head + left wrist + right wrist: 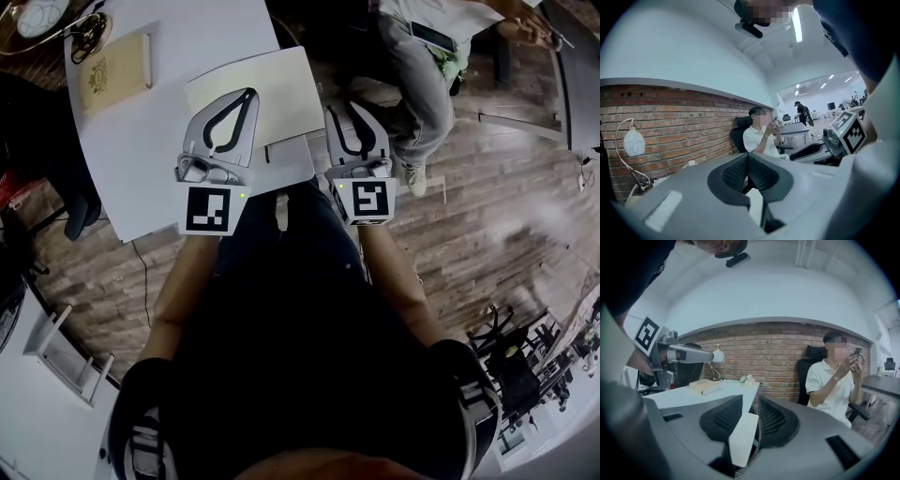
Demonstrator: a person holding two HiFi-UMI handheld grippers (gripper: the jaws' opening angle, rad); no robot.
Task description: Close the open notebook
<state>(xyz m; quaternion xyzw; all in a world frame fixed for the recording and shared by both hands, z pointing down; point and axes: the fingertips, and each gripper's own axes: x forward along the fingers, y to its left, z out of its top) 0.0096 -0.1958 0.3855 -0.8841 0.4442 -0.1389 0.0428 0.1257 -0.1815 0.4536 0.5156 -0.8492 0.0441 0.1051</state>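
Observation:
The notebook [281,84] shows as a pale sheet above the near right corner of the white table [141,150], its right edge past the table's side. My left gripper [249,94] lies over its near part, jaws closed, with a white edge [756,206] pinched just below the meeting pads [736,171]. My right gripper [345,108] is at the notebook's right edge. In the right gripper view a white slab [742,437] stands edge-on in the narrow gap between its jaws [750,413], against the left pad [724,418].
A closed cream-covered book [117,70] lies on the far left of the table, by a lamp [633,143]. A seated person [422,84] is just beyond the table's right side. Brick wall behind; wooden floor below.

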